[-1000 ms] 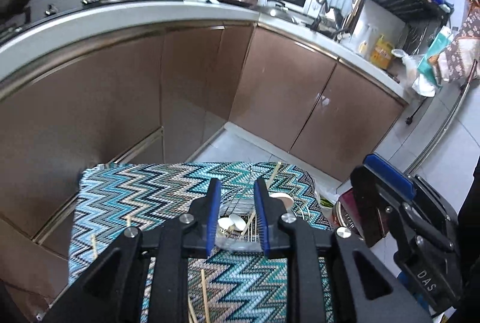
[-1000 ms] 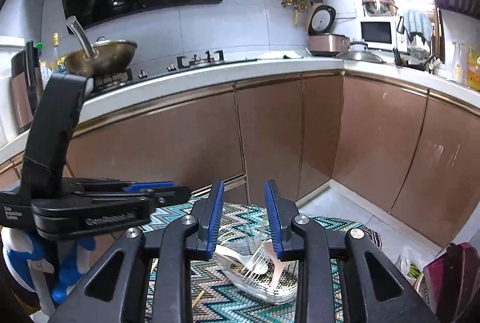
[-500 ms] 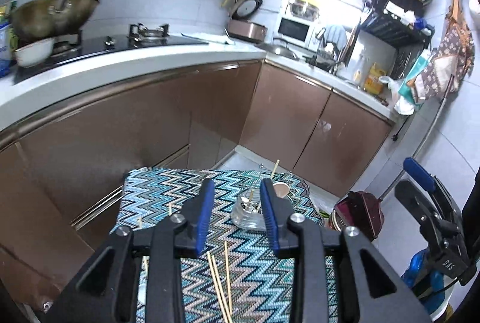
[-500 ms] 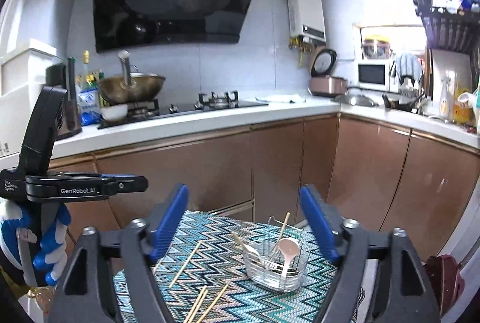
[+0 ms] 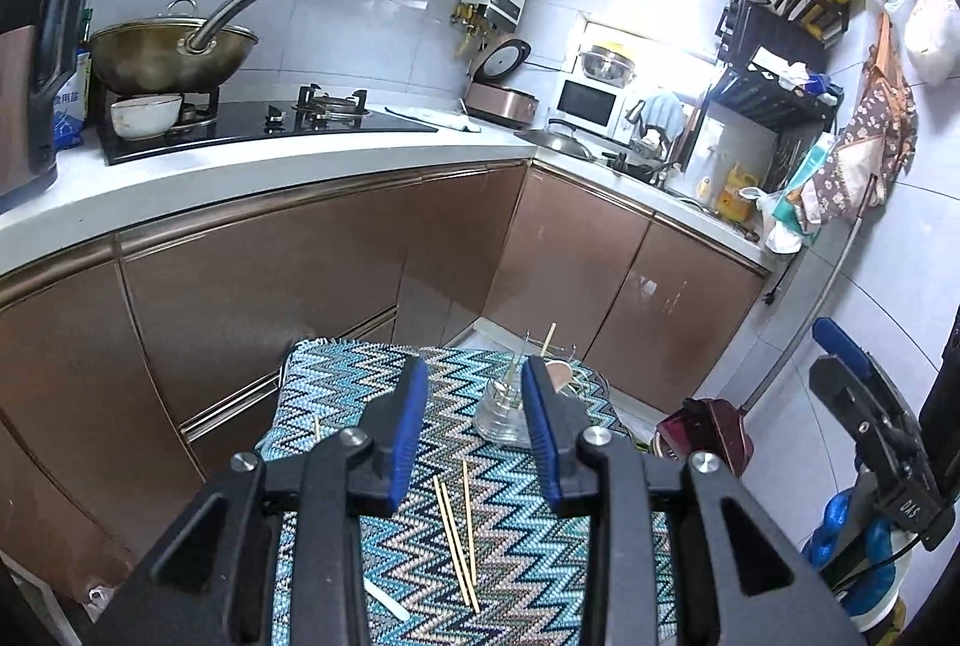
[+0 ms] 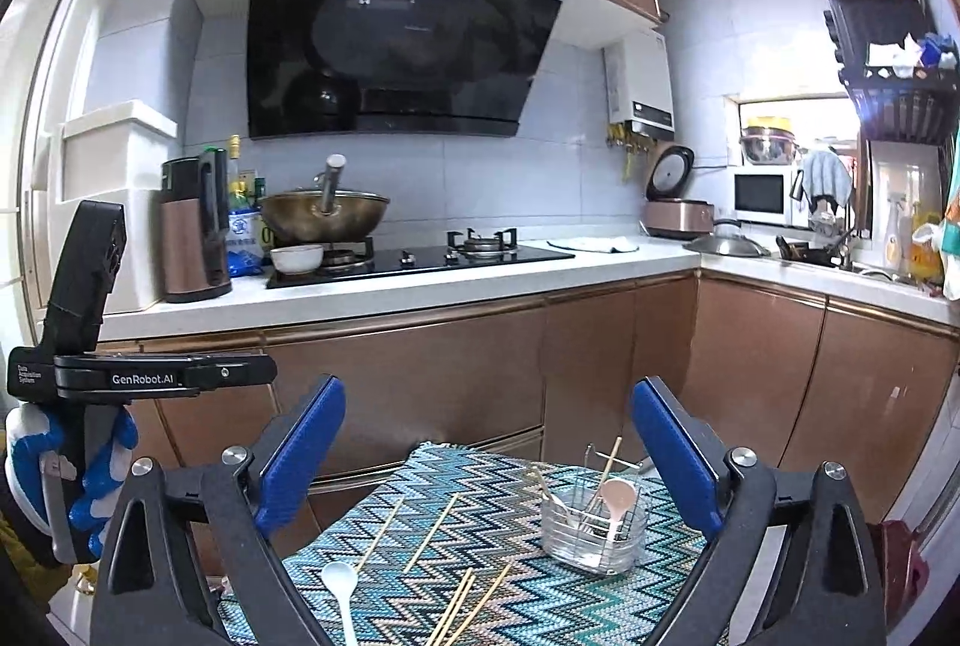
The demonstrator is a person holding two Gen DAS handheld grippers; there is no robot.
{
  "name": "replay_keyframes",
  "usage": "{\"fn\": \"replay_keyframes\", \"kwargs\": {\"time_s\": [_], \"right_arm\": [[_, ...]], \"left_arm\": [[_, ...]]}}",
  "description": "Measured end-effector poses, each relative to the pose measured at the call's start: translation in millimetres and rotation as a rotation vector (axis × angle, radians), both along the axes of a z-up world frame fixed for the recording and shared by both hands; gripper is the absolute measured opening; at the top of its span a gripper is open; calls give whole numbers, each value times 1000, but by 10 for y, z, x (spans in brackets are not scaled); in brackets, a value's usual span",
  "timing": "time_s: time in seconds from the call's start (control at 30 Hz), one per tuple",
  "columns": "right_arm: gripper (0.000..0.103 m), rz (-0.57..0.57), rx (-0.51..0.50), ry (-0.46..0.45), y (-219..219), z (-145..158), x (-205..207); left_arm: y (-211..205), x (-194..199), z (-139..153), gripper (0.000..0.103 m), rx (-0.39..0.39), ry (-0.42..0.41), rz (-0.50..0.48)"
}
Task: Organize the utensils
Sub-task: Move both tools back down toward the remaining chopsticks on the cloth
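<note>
So partway through sorting these, I'd say. The clear holder (image 6: pixel 594 529) at the far right end of the zigzag cloth (image 6: pixel 528 595) already has a pink spoon (image 6: pixel 618 496), at least 1 chopstick and what looks like a fork or 2 standing in it. Still left lying flat on the cloth: a white spoon (image 6: pixel 339 583) near me on the left and a bunch of loose chopsticks (image 6: pixel 462 604), 5 or so, hard to count exactly. My right gripper (image 6: pixel 487 457) is spread wide and has nothing in it, held up above the cloth. My left gripper (image 5: pixel 474 433) has only a moderate gap between its blue pads, also empty, pointing toward the holder. I reckon the chopsticks go next, then the white spoon
</note>
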State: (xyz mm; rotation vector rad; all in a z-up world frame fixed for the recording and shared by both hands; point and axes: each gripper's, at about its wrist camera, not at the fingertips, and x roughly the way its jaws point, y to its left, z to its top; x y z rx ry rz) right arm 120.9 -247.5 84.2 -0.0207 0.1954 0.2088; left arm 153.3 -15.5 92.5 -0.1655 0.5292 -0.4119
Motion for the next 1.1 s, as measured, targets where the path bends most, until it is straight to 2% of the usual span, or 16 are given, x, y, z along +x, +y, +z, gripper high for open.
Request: {"fn": "replay_keyframes", "kwargs": {"time_s": [0.17,0.27,0.37,0.47,0.5,0.53,0.7,0.87,1.1], "right_arm": [[95,22,3,7,50,-38,-119],[89,40,0,31,82,-104,-120],[81,64,-3,76,135,-221,-53],[69,94,-19,146,225,-405,75],[62,101,-22,162,240,-451,102],[56,109,-26,188,265,-526,150],[47,140,-32,320,360,-953,435],[43,154,-7,455,334,-1427,772],[35,128,42,620,168,-2080,1198]], "left_arm": [[143,-63,-162,31,-15,23,4],[210,-52,-303,31,-15,46,6],[259,11,-495,31,-14,88,13],[316,101,-743,31,-13,144,15],[332,139,-844,31,-14,172,15],[347,173,-937,31,-17,196,13],[382,339,-1376,31,-15,296,17],[313,533,-1730,31,-12,380,6],[-2,921,-2227,31,10,517,-55]]}}
